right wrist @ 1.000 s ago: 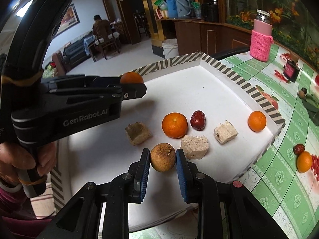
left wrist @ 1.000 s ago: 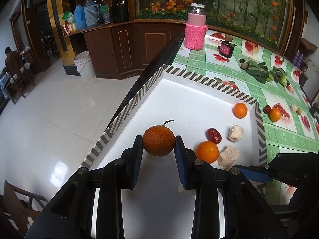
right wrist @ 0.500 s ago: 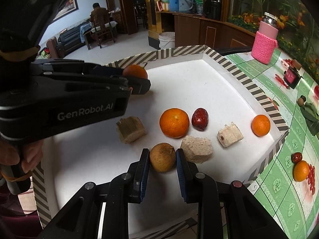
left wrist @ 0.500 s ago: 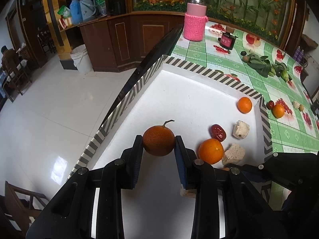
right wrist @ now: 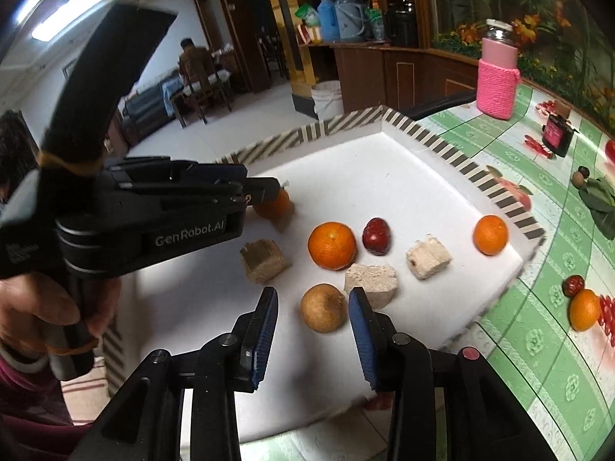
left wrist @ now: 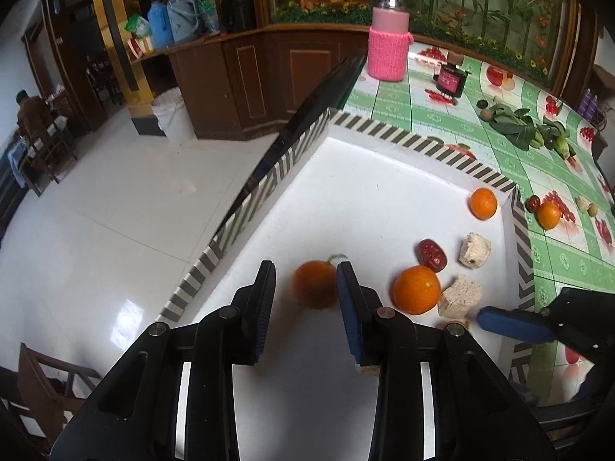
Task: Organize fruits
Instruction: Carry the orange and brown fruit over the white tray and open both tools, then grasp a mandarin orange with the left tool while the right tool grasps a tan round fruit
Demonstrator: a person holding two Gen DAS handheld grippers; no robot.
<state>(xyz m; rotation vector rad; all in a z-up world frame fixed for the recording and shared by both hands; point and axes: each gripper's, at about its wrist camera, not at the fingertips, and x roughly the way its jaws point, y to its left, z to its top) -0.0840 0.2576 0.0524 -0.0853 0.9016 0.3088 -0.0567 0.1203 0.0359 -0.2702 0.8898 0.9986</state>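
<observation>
A white tray [left wrist: 357, 192] with a striped rim holds the fruit. My left gripper [left wrist: 305, 286] is open; a stemmed orange fruit [left wrist: 315, 283] lies on the tray between its fingers, against the right one. It shows in the right wrist view [right wrist: 273, 204] behind the left gripper [right wrist: 265, 188]. My right gripper [right wrist: 313, 309] is open around a brown round fruit [right wrist: 323, 307] resting on the tray [right wrist: 384, 176]. An orange [right wrist: 331, 245], a red date [right wrist: 376, 236], a small orange [right wrist: 490, 234] and pale chunks [right wrist: 428, 256] lie there too.
On the green tablecloth [left wrist: 423, 115] outside the tray are an orange [right wrist: 584, 309], a date [right wrist: 573, 284], leafy greens [left wrist: 519, 126], a pink-sleeved jar [left wrist: 387, 38] and a small dark jar [left wrist: 450, 80]. The tray's left rim [left wrist: 246, 207] overhangs the tiled floor.
Both grippers have opened. The left let go of the stemmed orange fruit, the right let go of the brown fruit; both fruits now rest on the tray.
</observation>
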